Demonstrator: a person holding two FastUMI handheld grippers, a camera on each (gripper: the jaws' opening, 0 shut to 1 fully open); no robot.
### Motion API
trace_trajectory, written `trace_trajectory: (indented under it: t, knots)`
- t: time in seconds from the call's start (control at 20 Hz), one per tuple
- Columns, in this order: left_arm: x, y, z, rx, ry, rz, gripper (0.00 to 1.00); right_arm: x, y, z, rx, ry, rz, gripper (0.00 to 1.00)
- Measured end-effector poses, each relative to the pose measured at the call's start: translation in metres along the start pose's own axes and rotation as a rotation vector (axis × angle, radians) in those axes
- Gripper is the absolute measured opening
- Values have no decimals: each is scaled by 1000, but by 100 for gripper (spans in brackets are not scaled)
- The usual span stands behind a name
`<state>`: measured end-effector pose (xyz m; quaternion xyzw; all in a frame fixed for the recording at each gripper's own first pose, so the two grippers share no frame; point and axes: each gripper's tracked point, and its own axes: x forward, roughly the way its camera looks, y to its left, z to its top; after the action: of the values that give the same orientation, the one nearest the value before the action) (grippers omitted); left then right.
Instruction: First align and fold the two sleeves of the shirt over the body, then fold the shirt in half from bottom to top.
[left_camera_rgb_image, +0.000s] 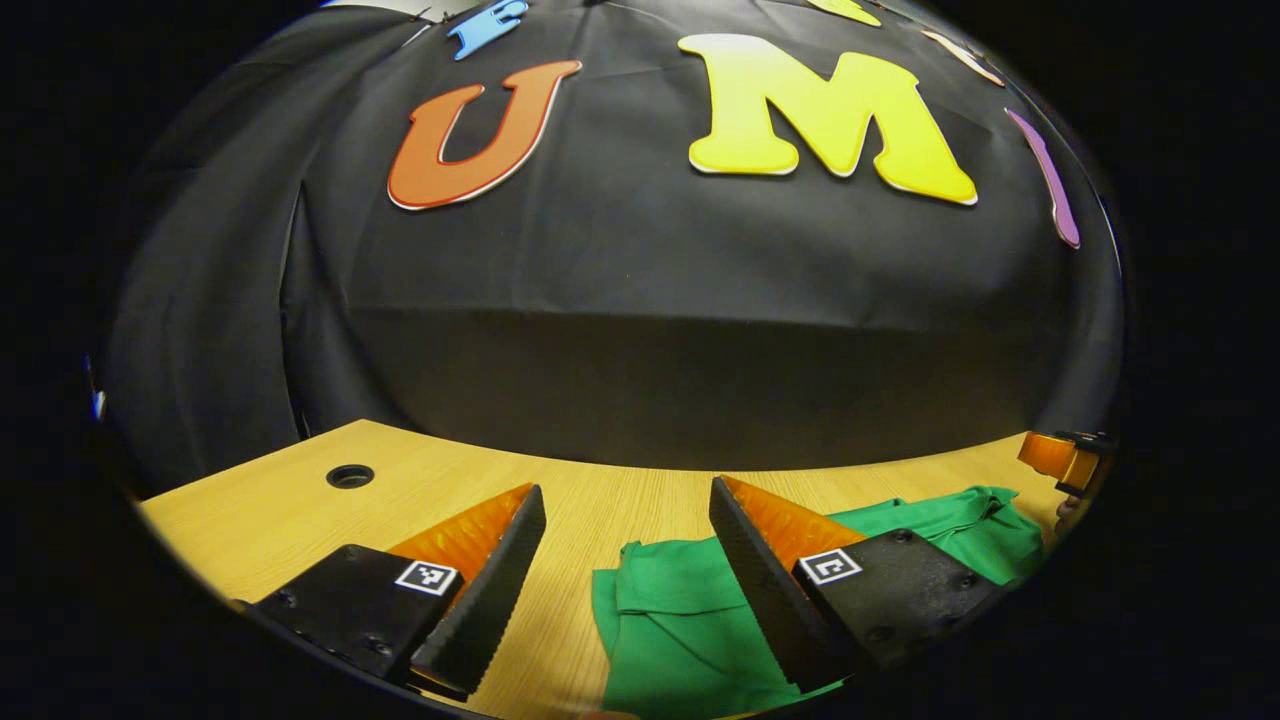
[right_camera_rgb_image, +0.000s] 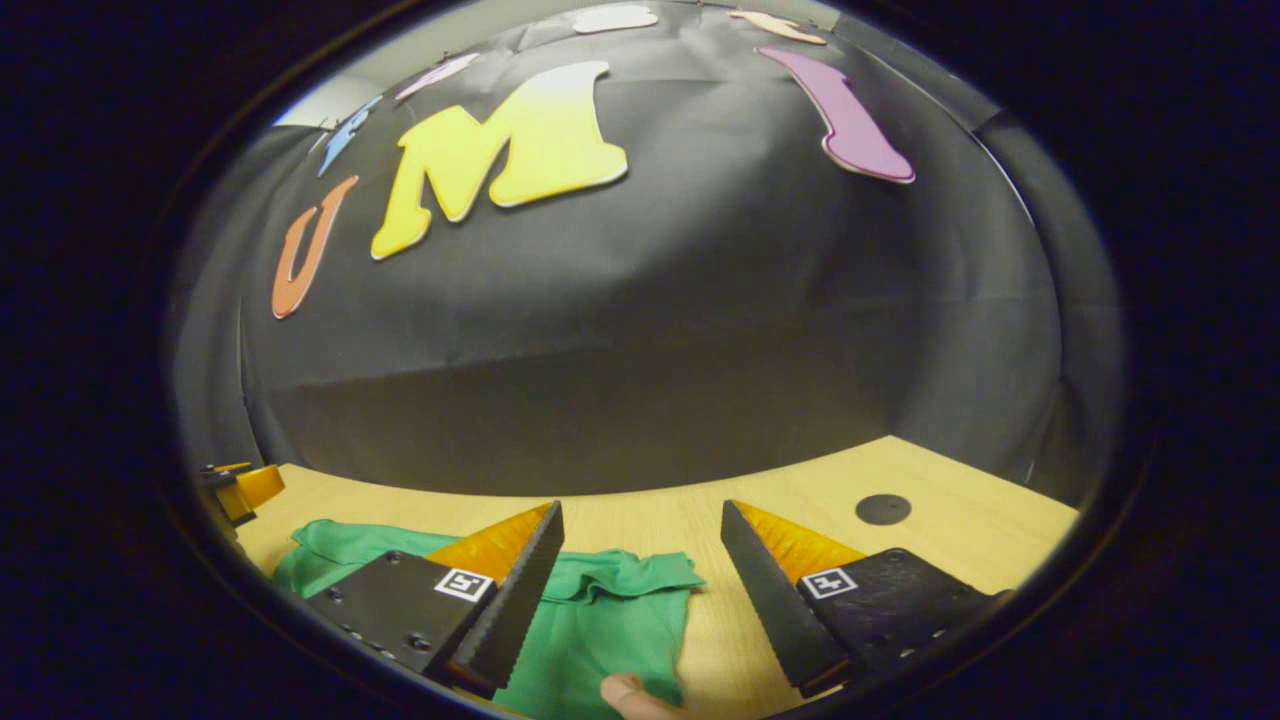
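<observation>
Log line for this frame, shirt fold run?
left gripper: open, above table | right gripper: open | green shirt: lying on table, ungrasped

Wooden table (left_camera_rgb_image: 620, 500) with round hole (left_camera_rgb_image: 350, 476); black cloth wall (left_camera_rgb_image: 640, 300) behind.

The surface (left_camera_rgb_image: 620, 500) was pale wood with a fine straight grain, and it ended at a curved far edge. A round hole (left_camera_rgb_image: 350, 476) sat near one far corner, and in the right gripper view a dark round disc (right_camera_rgb_image: 883, 509) marked the opposite side. A green shirt (left_camera_rgb_image: 680, 620) lay rumpled directly on the wood, its fabric bunched in loose folds.
</observation>
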<state>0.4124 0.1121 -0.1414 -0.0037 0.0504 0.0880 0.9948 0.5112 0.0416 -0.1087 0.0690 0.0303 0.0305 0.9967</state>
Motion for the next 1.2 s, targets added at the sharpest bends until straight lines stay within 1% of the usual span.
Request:
trace_trajectory:
  t: [0.05, 0.15, 0.2, 0.3, 0.35, 0.4, 0.45, 0.5, 0.55, 0.6, 0.65, 0.8, 0.85, 0.9, 0.95, 1.0, 1.05, 1.1, 1.15, 1.2]
  knots:
    - [-9, 1, 0, 19, -8, 7, 100, -10, -5, 1, -7, -20, -1, 96]
    - [-30, 6, 1, 80, -37, 27, 100, -31, -18, 2, -11, -46, -27, 96]
    - [-40, 6, 0, 84, -48, 21, 100, -41, -24, 4, -21, -59, -41, 96]
    - [-59, 2, -3, 44, -50, -7, 100, -64, -31, 5, -55, -78, -63, 96]
    - [-68, 0, -4, 24, -48, -11, 100, -75, -30, 5, -70, -87, -60, 96]
    - [-78, -1, -5, 19, -46, -19, 100, -85, -28, 4, -85, -93, -60, 92]
    - [-88, -3, -5, 34, -51, -19, 100, -97, -28, 4, -94, -99, -59, 95]
    - [-93, -3, -6, 65, -49, -20, 100, -108, -26, 2, -98, -97, -58, 92]
    - [-103, -2, -7, 102, -49, -9, 100, -119, -24, -2, -101, -91, -54, 95]
    - [-116, 0, -10, 129, -42, 5, 100, -131, -24, -6, -100, -85, -50, 96]
    - [-128, -1, -13, 133, -33, 3, 100, -142, -22, -10, -110, -78, -48, 96]
    - [-166, -19, -19, 118, -15, -39, 100, -184, -15, -9, -161, -97, -48, 96]
    - [-178, -20, -21, 117, -8, -39, 100, -199, -16, -8, -186, -106, -63, 92]
    - [-191, -21, -22, 114, 5, -45, 100, -211, -13, -4, -217, -132, -56, 97]
    - [-201, -20, -21, 109, -3, -38, 100, -222, -10, 1, -240, -148, -48, 95]
    - [-213, -18, -20, 103, 9, -36, 100, -234, -11, 2, -251, -149, -50, 95]
    - [-227, -16, -18, 96, 15, -30, 100, -242, -15, -1, -256, -133, -61, 96]
    - [-239, -15, -15, 98, 24, -31, 100, -254, -20, 1, -256, -117, -72, 95]
    - [-252, -11, -6, 106, 11, -23, 100, -266, -20, 9, -240, -117, -65, 97]
    - [-263, -6, 2, 111, -1, -10, 100, -281, -18, 18, -223, -114, -44, 97]
